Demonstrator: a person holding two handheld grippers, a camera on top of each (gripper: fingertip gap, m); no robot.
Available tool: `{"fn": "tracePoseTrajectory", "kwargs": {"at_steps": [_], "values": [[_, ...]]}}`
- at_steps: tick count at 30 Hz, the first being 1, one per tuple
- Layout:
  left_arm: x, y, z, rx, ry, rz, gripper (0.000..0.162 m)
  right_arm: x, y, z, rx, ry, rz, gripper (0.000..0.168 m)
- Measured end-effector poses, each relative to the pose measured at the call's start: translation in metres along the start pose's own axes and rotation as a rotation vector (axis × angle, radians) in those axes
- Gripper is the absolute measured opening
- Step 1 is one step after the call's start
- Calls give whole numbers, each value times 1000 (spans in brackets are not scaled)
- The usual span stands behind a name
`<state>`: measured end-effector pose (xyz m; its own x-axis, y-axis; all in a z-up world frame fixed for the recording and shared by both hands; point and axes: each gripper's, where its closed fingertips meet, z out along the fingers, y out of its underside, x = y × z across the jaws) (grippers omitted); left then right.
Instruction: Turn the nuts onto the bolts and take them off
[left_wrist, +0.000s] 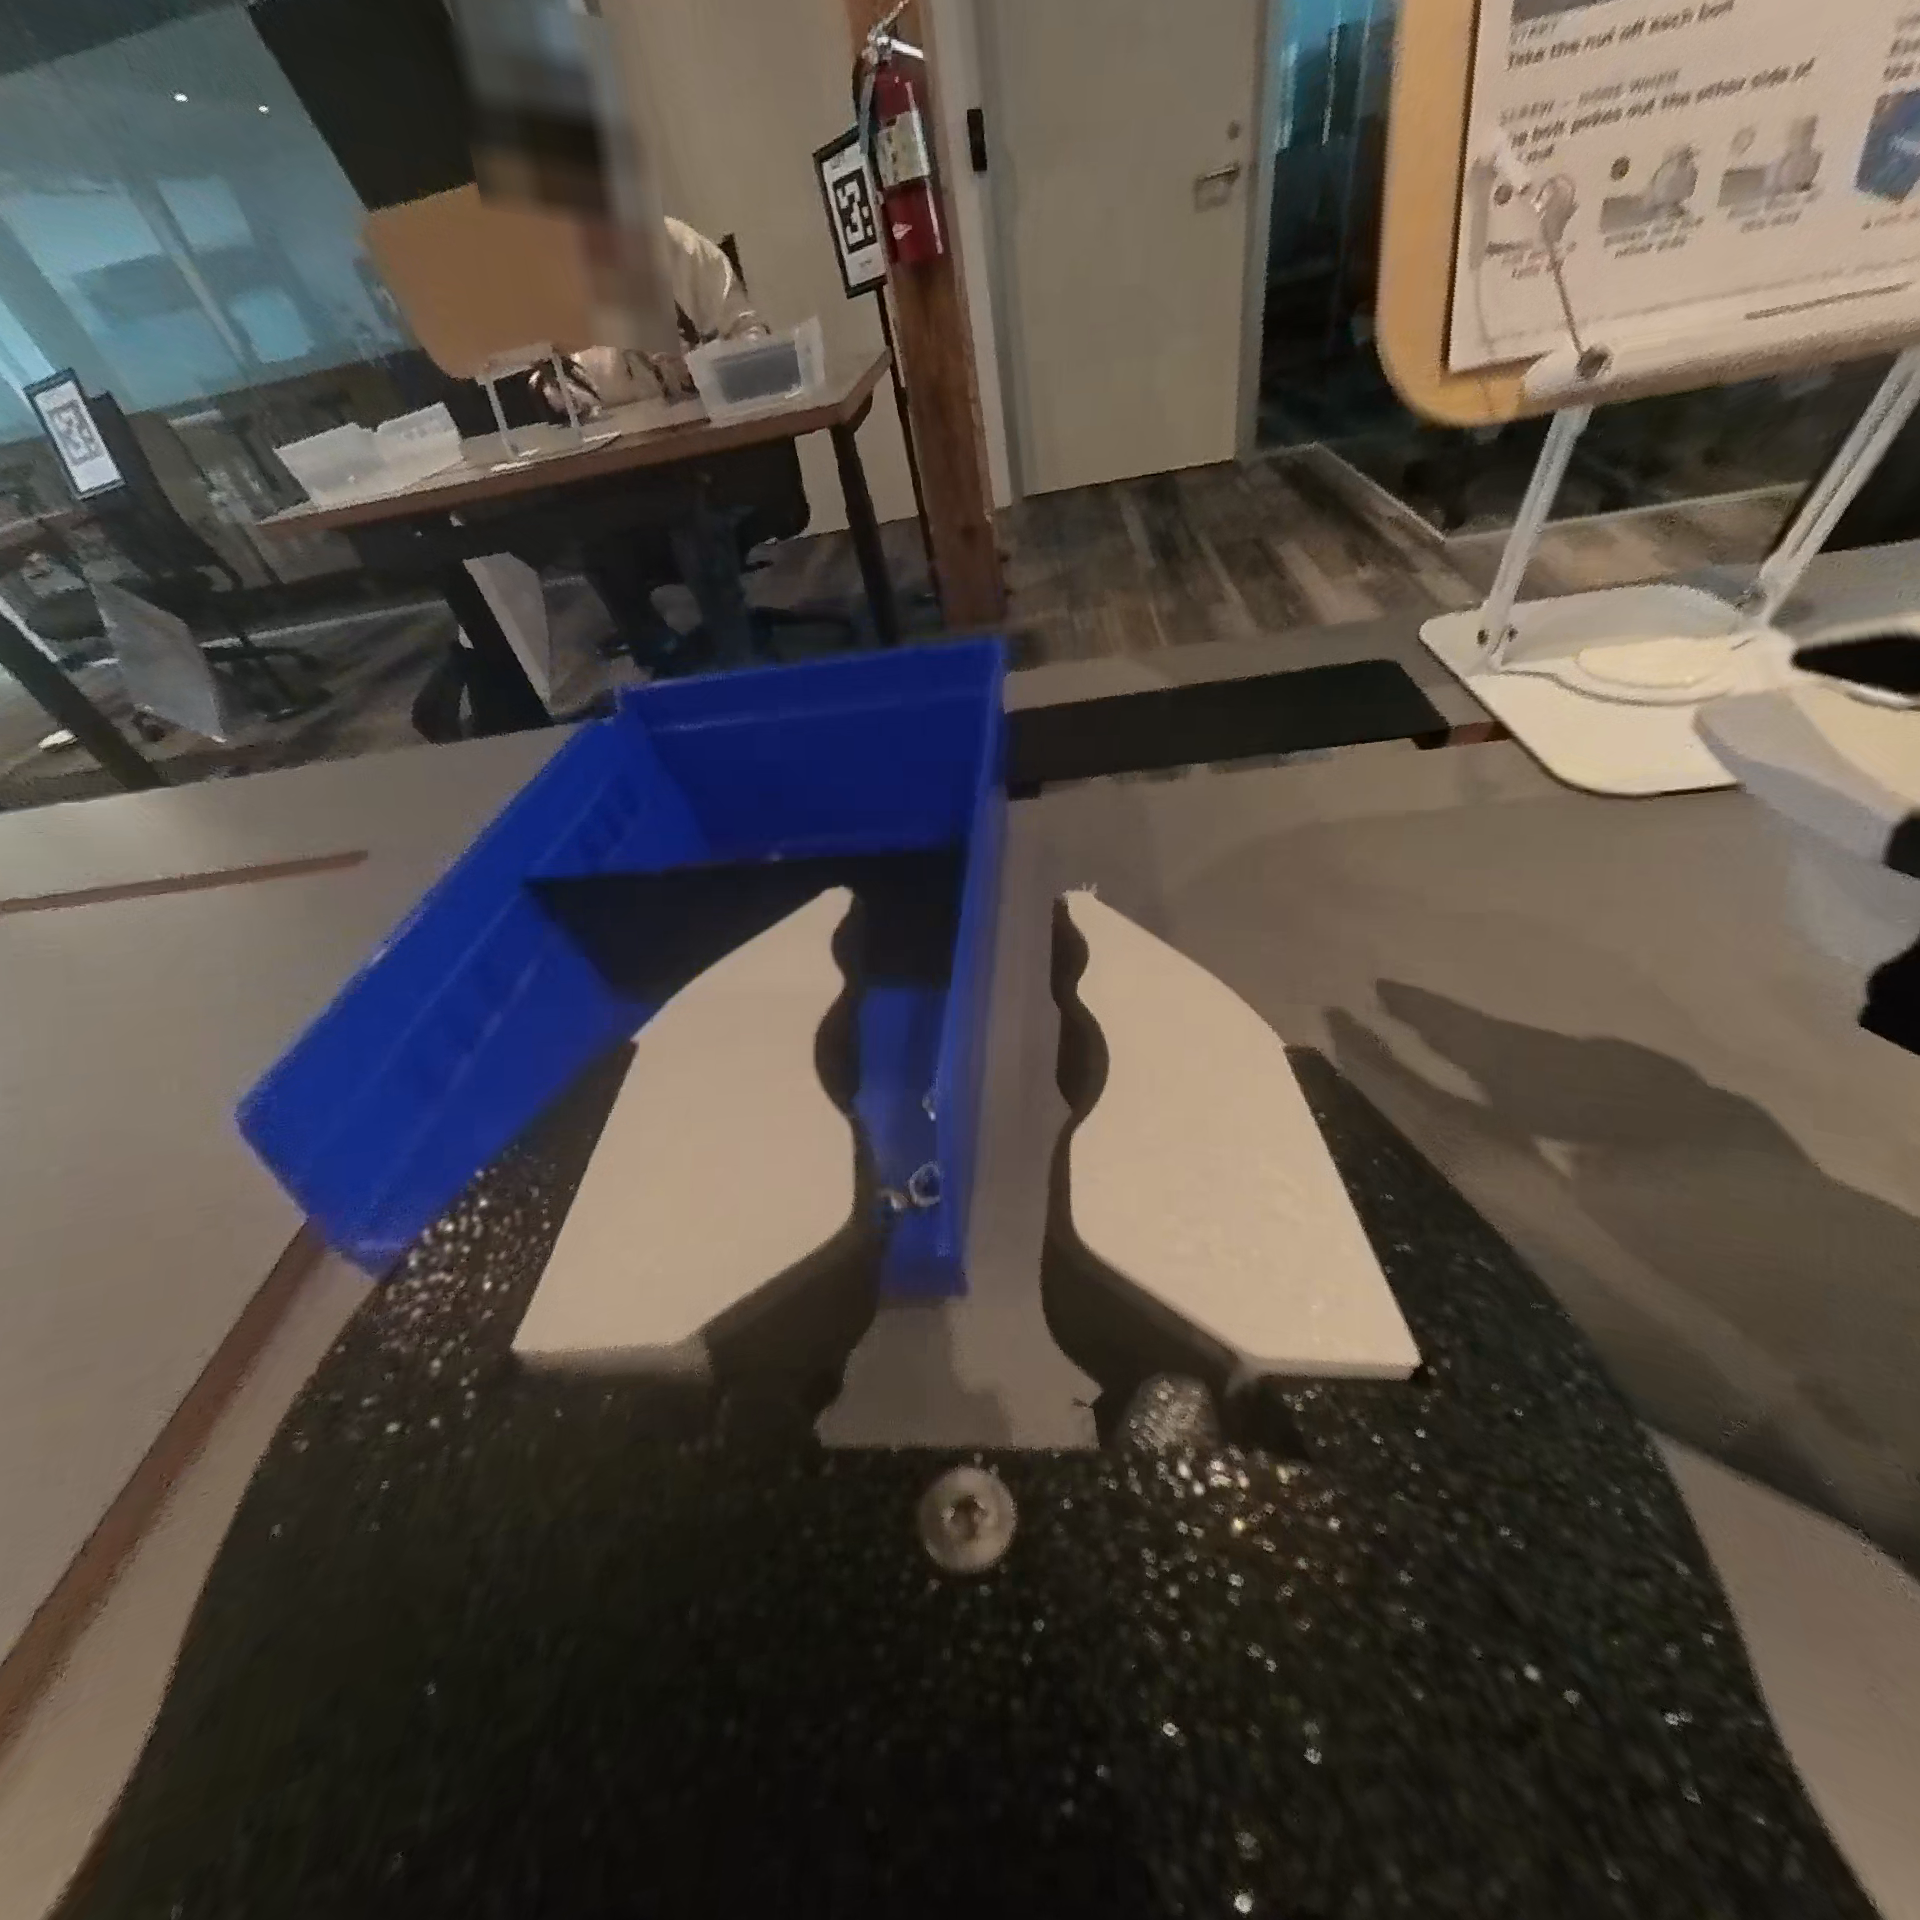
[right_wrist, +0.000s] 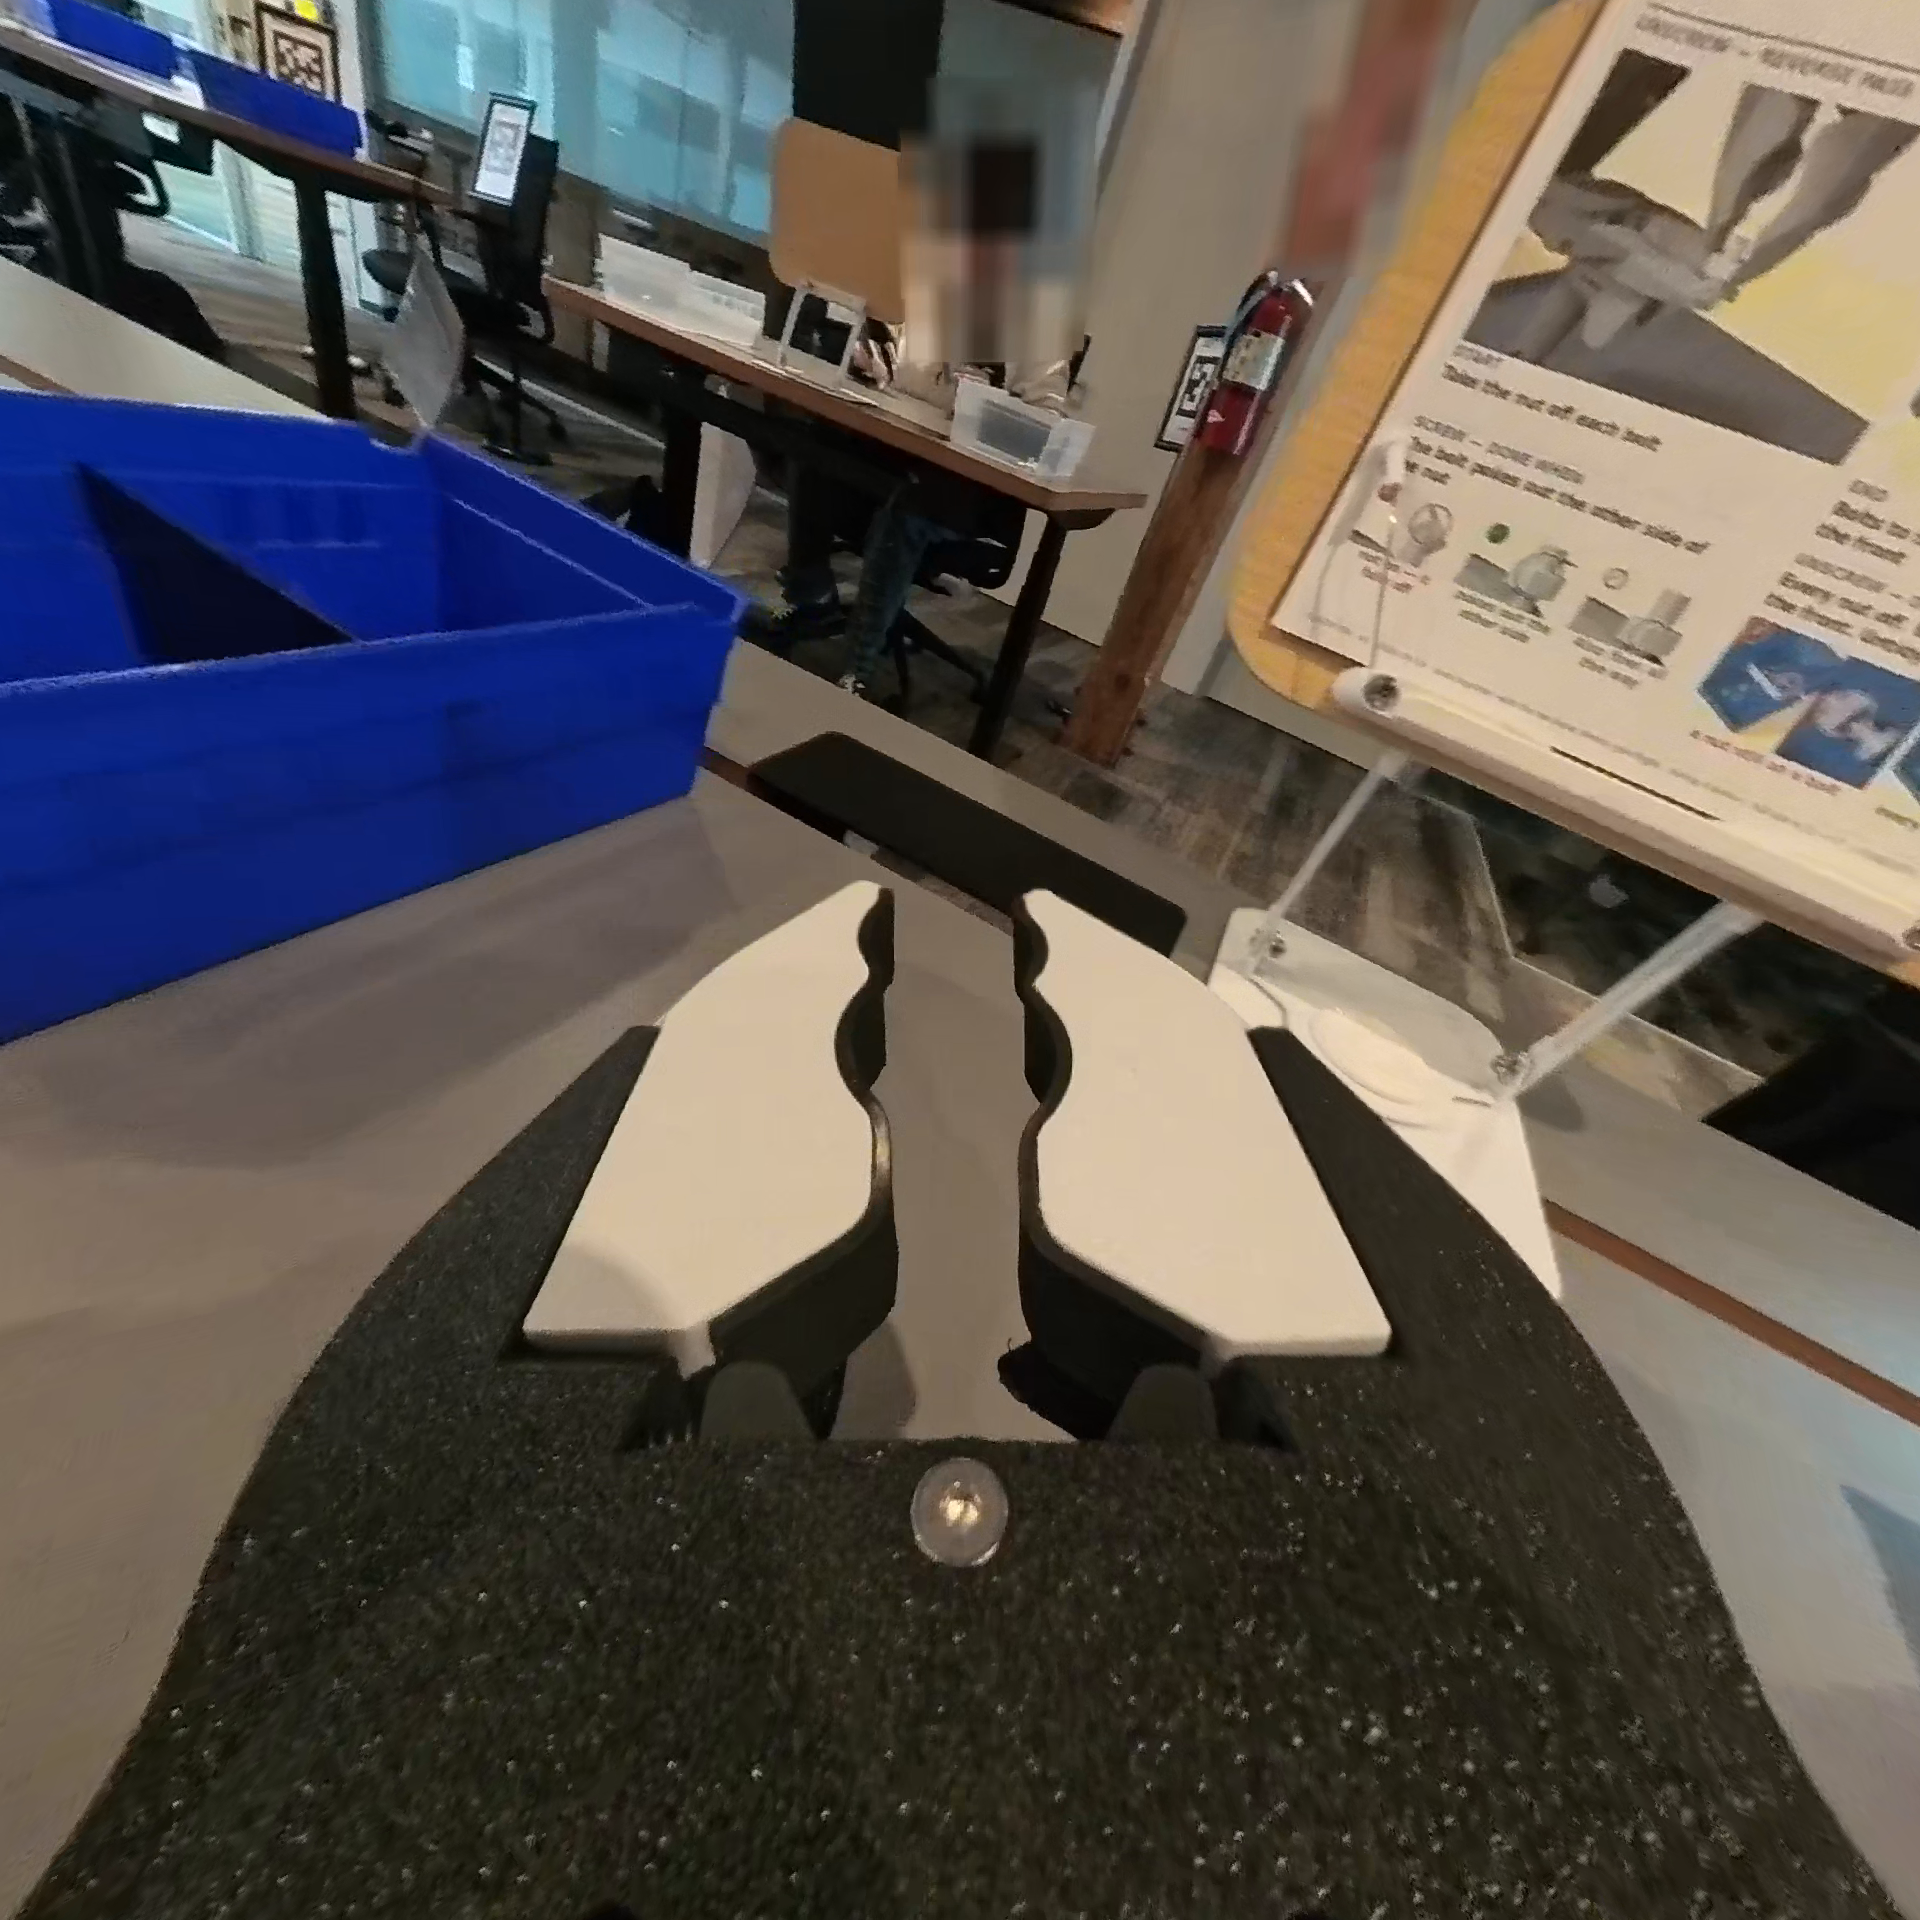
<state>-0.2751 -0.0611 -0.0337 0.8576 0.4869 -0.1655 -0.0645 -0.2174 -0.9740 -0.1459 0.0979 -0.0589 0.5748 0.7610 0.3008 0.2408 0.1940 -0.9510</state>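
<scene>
A blue bin (left_wrist: 468, 1060) with an inner divider stands on the grey table. Small metal pieces (left_wrist: 914, 1187), apparently nuts or bolts, lie inside it against its right wall. My left gripper (left_wrist: 956, 899) is open and empty, hovering over the bin's near right corner, with its left finger above the inside and its right finger outside. My right gripper (right_wrist: 951, 914) is open and empty with a narrow gap, above bare table to the right of the bin (right_wrist: 364, 707). The right gripper also shows at the right edge of the left wrist view (left_wrist: 1829, 748).
An instruction board (right_wrist: 1621, 436) on a white stand (right_wrist: 1382, 1070) sits at the table's right back. A black strip (right_wrist: 935, 831) lies along the far table edge. Beyond are another desk, a seated person and a fire extinguisher (left_wrist: 904, 156) on a wooden post. My right fingertips sit around 20 cm from my left ones.
</scene>
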Motion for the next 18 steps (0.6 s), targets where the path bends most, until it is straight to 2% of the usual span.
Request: {"fn": "tracePoseTrajectory", "kwargs": {"at_steps": [8, 11, 13, 18], "values": [[-44, -43, 33, 26, 19, -48, 30, 23, 7, 2, 10, 26, 17, 21], [-53, -58, 56, 50, 93, -55, 18, 23, 11, 6, 12, 30, -12, 21], [-63, -52, 81, -16, 107, -11, 18, 23, 14, 11, 11, 27, -20, 21], [-72, -2, 150, -366, 228, 18, 30, 20, 17, 27, 15, 27, -15, 22]]}}
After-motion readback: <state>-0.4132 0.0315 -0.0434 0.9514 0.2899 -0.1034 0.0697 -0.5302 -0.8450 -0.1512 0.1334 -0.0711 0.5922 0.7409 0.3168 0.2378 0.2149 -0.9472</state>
